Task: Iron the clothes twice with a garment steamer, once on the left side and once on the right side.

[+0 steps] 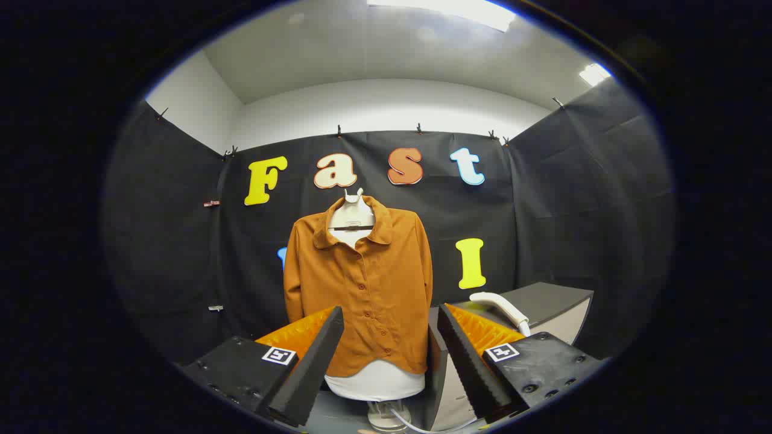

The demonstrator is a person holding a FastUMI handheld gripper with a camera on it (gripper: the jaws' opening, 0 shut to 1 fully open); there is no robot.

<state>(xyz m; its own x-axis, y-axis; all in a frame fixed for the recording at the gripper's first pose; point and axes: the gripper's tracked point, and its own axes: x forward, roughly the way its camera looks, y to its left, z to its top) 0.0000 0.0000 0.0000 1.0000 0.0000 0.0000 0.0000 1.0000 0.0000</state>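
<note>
An orange-brown buttoned shirt hangs on a white torso form, straight ahead beyond my fingers. The white steamer head lies on a dark-topped stand to the right of the shirt, just beyond my right finger. My gripper is open, with nothing between the fingers; the shirt's lower part shows through the gap, farther back.
The dark-topped stand with pale sides sits at the right of the shirt. A thin white hose runs from the form's base toward the stand. Black cloth walls close in the back and both sides.
</note>
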